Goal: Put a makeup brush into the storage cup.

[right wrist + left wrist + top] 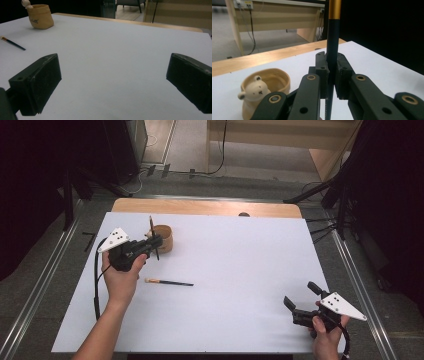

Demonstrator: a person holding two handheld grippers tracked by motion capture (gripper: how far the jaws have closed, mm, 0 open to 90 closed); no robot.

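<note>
Left claw (332, 82) clenched on upright brush (331, 50), beside bear cup (265, 87), right claw (302, 301) released

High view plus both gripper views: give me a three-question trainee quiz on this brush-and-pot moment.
1. True or false: the left tongs are shut on an upright brush.
2. Where is the second brush? A) in the pot B) flat on the white table C) in the right tongs
3. Fill in: the right tongs stand ____ with nothing between them.

Key:
1. True; it is beside the bear pot.
2. B, on the table.
3. Open.
</note>
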